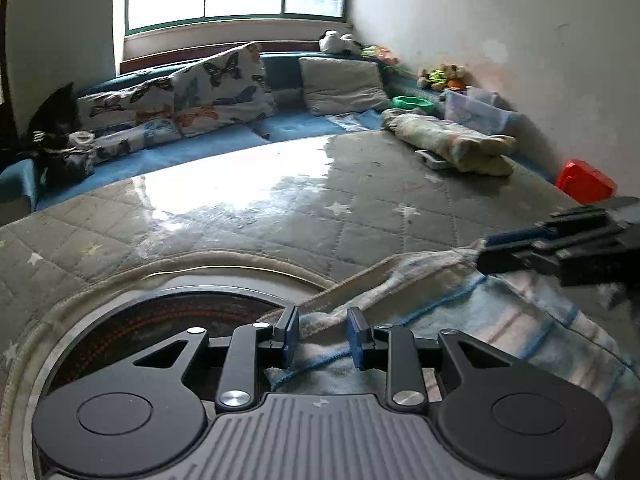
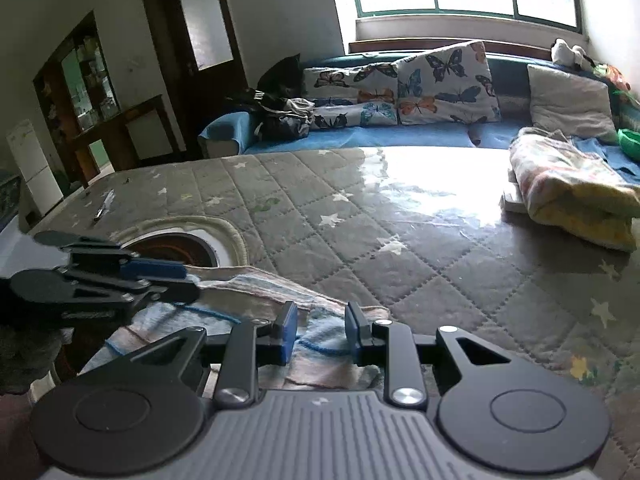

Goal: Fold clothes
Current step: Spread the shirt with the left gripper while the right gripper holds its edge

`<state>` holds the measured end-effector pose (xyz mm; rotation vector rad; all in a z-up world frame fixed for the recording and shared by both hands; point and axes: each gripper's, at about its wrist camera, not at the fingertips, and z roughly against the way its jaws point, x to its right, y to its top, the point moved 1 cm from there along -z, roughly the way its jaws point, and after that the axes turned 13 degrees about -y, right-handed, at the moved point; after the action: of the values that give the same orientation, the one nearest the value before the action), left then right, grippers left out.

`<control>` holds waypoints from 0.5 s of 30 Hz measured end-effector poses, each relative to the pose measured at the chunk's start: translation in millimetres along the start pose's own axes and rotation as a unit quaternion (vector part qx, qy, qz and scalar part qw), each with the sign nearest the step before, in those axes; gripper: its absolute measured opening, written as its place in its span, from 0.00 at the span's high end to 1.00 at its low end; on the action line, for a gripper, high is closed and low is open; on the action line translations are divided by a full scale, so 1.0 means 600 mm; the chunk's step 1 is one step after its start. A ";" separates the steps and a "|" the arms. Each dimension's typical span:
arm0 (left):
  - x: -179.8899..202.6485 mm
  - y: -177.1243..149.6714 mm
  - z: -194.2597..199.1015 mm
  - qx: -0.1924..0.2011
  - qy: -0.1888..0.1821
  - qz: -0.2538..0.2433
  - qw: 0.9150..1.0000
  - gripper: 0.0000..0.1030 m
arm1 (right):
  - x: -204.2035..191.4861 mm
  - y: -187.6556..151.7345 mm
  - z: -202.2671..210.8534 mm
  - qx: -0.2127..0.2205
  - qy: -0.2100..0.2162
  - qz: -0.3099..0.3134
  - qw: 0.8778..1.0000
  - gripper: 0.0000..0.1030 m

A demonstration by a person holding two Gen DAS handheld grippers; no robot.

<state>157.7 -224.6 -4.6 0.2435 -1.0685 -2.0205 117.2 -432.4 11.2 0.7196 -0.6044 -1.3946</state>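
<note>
A pale blue and beige striped cloth [image 1: 460, 300] lies at the near edge of the grey quilted table cover. My left gripper [image 1: 323, 334] is open, its blue pads astride a fold of the cloth. My right gripper [image 2: 322, 334] is open too, its pads astride the cloth [image 2: 320, 340] at its other side. Each gripper shows in the other's view: the right one [image 1: 486, 254] at the right edge, the left one [image 2: 190, 280] at the left, both at the cloth's far edge.
A round opening with a dark heater [image 1: 168, 316] sits in the cover beside the cloth. A folded colourful blanket [image 2: 568, 188] lies at the far right. A blue sofa with butterfly cushions [image 2: 440, 80] runs along the back. A red box [image 1: 584, 182] stands by the wall.
</note>
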 end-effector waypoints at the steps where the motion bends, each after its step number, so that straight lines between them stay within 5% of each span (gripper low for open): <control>1: -0.001 0.001 -0.003 0.000 0.005 0.005 1.000 0.71 | -0.003 -0.001 0.000 0.000 0.000 0.005 1.000 0.75; 8: 0.039 0.022 -0.001 0.011 -0.052 -0.014 0.998 0.74 | -0.027 -0.003 -0.006 -0.001 0.005 0.026 1.000 0.75; 12: 0.036 0.029 -0.041 -0.010 -0.023 -0.016 1.000 0.76 | -0.020 -0.005 -0.010 -0.002 -0.004 0.021 1.000 0.75; 15: 0.032 0.033 -0.036 0.009 0.034 -0.031 0.999 0.76 | -0.006 -0.009 0.002 0.000 -0.011 0.012 1.000 0.75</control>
<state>167.9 -257.8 0.7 0.3551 -1.0491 -2.0429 112.7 -429.3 7.9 0.6956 -0.6297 -1.3817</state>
